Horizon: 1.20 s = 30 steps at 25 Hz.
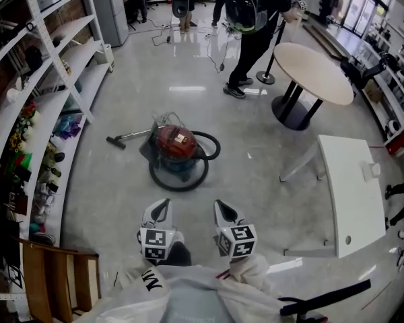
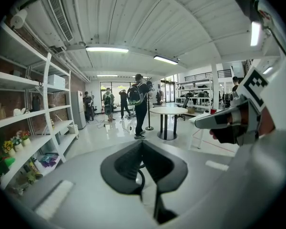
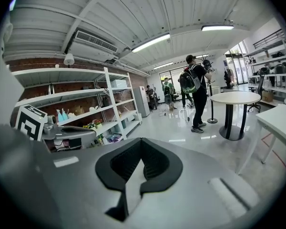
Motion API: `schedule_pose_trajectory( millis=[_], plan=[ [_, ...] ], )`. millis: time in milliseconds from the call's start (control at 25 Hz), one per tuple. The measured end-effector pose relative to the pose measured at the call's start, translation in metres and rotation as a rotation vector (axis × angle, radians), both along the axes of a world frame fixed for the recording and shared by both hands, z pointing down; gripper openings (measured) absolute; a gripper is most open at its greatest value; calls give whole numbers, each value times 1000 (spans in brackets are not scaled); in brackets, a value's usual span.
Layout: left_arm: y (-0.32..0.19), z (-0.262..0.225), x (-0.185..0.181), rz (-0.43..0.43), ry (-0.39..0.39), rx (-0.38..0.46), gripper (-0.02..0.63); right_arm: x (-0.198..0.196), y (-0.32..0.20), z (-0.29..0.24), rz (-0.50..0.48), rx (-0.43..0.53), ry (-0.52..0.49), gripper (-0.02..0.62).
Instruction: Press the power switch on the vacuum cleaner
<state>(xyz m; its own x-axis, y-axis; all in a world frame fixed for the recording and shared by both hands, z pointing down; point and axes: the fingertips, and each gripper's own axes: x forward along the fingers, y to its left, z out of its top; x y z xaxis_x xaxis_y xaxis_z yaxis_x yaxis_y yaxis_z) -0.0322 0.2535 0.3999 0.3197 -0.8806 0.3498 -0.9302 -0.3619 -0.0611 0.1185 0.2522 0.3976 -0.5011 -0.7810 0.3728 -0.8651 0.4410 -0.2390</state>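
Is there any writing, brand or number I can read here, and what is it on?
"MN", roughly, partly folded: black letters on the person's white garment.
Label on the vacuum cleaner: too small to read.
Left gripper and right gripper: cubes show square patterns, no words.

The vacuum cleaner [image 1: 177, 147] stands on the floor [image 1: 114, 194], shelves [image 1: 71, 79] to its left, the round table [image 1: 314, 70] beyond at right.
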Motion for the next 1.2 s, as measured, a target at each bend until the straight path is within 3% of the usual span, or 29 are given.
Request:
schedule_pose_trajectory(
  millis=[520, 1200],
  plan=[
    [-72, 3, -38, 0, 21, -27, 0, -49, -72, -2, -30, -22, 20, 0],
    [-132, 4, -82, 52, 51, -28, 0, -93, -125, -7, 17, -22, 63, 0]
  ],
)
